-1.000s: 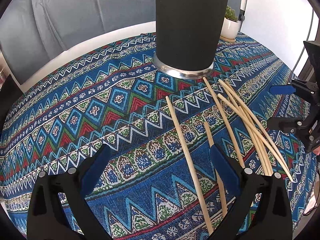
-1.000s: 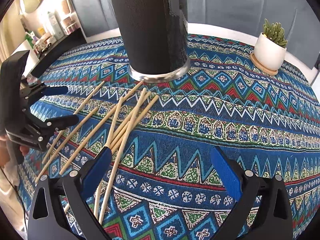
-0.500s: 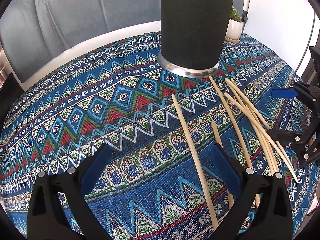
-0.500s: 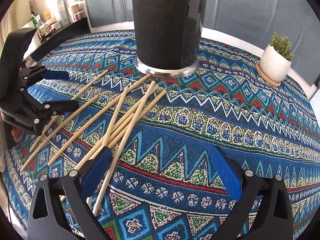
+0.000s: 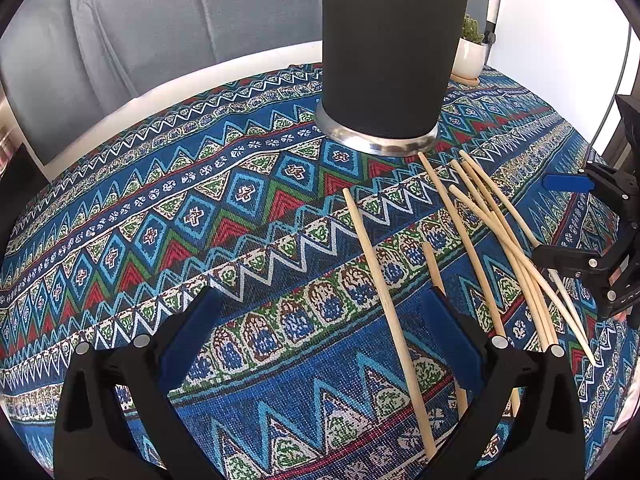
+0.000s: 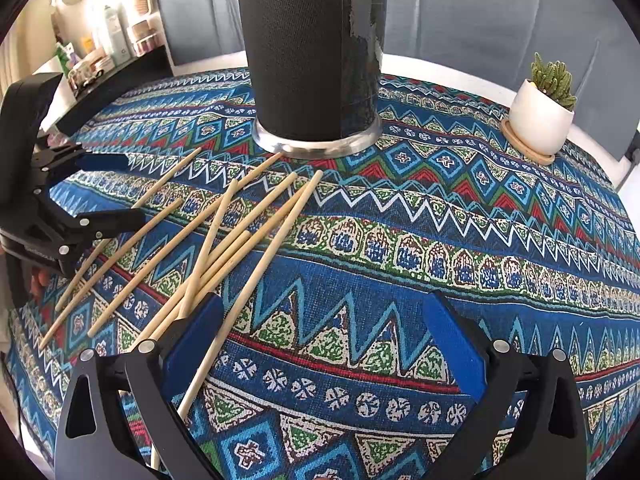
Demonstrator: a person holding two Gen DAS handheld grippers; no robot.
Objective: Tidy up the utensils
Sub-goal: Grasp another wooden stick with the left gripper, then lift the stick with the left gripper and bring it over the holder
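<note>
Several wooden chopsticks [image 5: 472, 240] lie loose on the patterned tablecloth, in front of a tall black holder [image 5: 390, 48] with a steel base. In the right wrist view the chopsticks [image 6: 224, 236] fan out to the left of the holder [image 6: 316, 52]. My left gripper [image 5: 320, 332] is open and empty, low over the cloth, its right finger beside two chopsticks. It also shows in the right wrist view [image 6: 116, 188]. My right gripper [image 6: 324, 340] is open and empty, its left finger over the chopstick ends. It shows at the right edge of the left wrist view [image 5: 560, 220].
A small cactus in a white pot [image 6: 540, 120] on a wooden coaster stands at the back right of the table [image 6: 440, 240]. A grey sofa [image 5: 140, 40] is behind the table. A shelf with bottles [image 6: 108, 44] is at the far left.
Both grippers have moved forward toward the holder, which looms larger. The right gripper has shifted left over the chopstick ends. The chopsticks have not moved.
</note>
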